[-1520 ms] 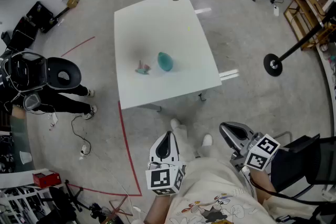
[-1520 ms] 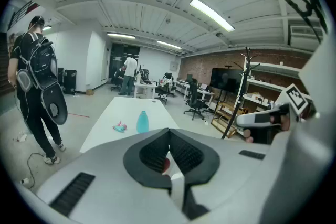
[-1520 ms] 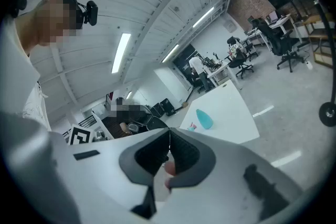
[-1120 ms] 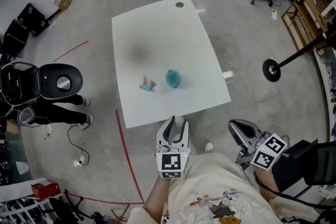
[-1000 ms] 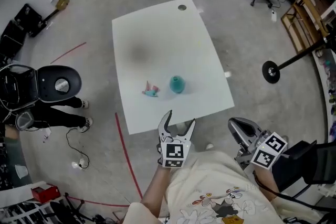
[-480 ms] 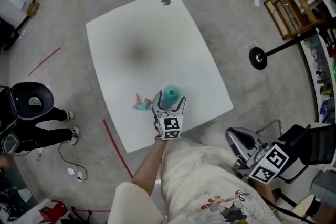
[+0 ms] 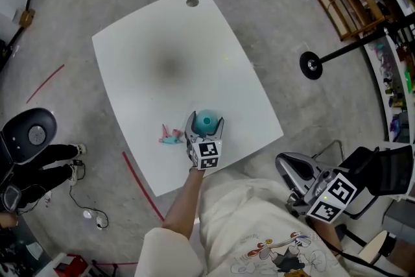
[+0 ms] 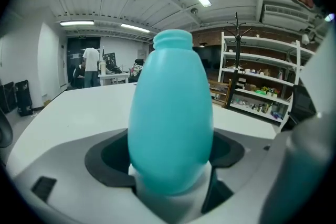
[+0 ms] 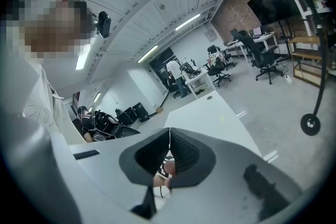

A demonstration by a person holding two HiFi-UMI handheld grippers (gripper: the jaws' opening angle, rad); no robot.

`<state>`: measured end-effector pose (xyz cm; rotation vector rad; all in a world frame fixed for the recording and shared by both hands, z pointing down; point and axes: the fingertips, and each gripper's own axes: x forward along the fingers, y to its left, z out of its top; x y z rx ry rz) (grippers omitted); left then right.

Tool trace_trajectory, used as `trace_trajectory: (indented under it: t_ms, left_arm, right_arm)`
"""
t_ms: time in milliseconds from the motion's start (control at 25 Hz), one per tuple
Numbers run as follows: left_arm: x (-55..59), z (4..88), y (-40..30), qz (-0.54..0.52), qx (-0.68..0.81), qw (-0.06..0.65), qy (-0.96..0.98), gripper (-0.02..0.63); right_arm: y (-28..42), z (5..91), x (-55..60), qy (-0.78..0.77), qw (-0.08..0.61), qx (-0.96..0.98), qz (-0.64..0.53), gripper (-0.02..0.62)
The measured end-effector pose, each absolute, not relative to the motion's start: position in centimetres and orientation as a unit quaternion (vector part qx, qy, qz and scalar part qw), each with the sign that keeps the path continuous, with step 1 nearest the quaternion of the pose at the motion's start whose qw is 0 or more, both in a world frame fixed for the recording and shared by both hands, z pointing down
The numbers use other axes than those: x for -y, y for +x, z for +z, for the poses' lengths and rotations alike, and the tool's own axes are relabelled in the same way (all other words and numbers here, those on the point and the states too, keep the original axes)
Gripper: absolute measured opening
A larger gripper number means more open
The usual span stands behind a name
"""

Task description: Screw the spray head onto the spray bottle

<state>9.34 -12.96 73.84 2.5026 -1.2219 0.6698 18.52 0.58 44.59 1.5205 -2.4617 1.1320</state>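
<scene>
Left claw (image 7: 205, 119) has come off the person's lap and out over the near edge of the white bench (image 7: 162, 29). It was over the floor earlier and now sits around the bottle. Its jaws have just been opening and stand wide.

Left forearm is stretched straight forward from the torso, claw tipped a little downward, marker cube (image 7: 208, 156) on top.

The teal spray bottle (image 8: 170, 113) stands upright on the bench between the left jaws, neck open with no head on it. The left gripper view shows a dark pad on each side of it with a gap, so it isn't clamped.

The spray head (image 7: 170, 137) lies on the bench just left of that claw, apart from it and from the bottle.

Right claw (image 9: 169, 152) is held low by the person's right side, off the bench and over the floor. Its jaws are closed together with nothing gripped, well apart from both parts.
</scene>
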Motion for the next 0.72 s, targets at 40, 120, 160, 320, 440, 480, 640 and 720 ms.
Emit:
trace_trajectory:
  t_ms: [40,120,160,320,440,480,640,720]
  left_arm:
    - [12.9,73.6,9.5,0.233,0.417,0.140,0.867,0.415]
    - [12.6,72.8,9.3,0.236,0.409,0.141,0.870,0.413]
    - [12.3,72.1,9.0,0.235,0.406,0.140,0.872,0.413]
    - [10.2,67.4,8.6,0.207,0.393,0.139,0.885,0.413]
    - [8.0,63.5,6.4,0.186,0.397,0.142,0.888,0.414]
    - [7.4,62.5,5.5,0.182,0.402,0.144,0.886,0.414]
    - [5.3,59.9,1.6,0.180,0.449,0.150,0.862,0.413]
    - [4.3,58.9,-0.5,0.179,0.481,0.150,0.845,0.413]
  right_arm:
    - [18.4,44.6,-0.4,0.487,0.020,0.794,0.364,0.008]
    - [17.9,44.8,0.0,0.479,0.029,0.802,0.356,0.008]
    - [17.6,45.0,0.4,0.474,0.038,0.808,0.348,0.008]
    - [17.5,46.6,3.1,0.444,0.092,0.841,0.295,0.008]
    - [15.5,47.9,5.6,0.400,0.130,0.873,0.247,0.007]
    - [14.5,48.3,6.4,0.381,0.144,0.884,0.230,0.008]
    - [9.1,50.6,8.9,0.270,0.214,0.927,0.151,0.008]
    - [5.6,51.8,9.4,0.196,0.257,0.941,0.098,0.008]
